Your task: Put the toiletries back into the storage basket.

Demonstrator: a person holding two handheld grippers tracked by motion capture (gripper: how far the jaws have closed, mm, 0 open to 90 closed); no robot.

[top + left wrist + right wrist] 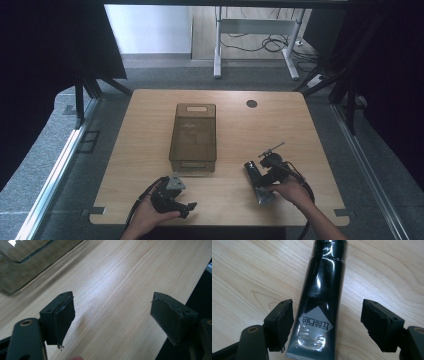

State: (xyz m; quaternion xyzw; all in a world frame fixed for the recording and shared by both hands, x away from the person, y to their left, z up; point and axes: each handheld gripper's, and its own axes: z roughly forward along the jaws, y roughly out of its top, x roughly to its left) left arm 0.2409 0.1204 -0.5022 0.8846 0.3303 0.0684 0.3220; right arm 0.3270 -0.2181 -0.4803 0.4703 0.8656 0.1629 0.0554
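Apparently, the work is being shown at an early stage: a black tube (318, 305) is being approached by the right gripper (327, 325), and nothing is yet being carried. In the right gripper view the tube is lying flat on the wooden tabletop (249, 270), its crimped end toward the camera and its cap end pointing away, with a grey diamond label showing on its lower half. The jaws are being held spread wide on either side of it; one pad is sitting just beside the tube's edge, perhaps brushing it, while the other is being kept well apart, so no pinch is being made.

In the high view the tube (256, 181) is being seen near the front right of the tabletop (300, 120), with the right gripper (270, 167) over it. A translucent smoky bin (194, 136) is standing in the middle of the tabletop, apart from the tube, and seems to be holding nothing.

The left gripper (172, 197) is being rested at the front left edge; in its own view its jaws are also being held wide apart over bare wood, with a corner of the bin (22, 262) showing.

Judged from this, the grasp, the lift and a likely transfer to the bin are all still being awaited.
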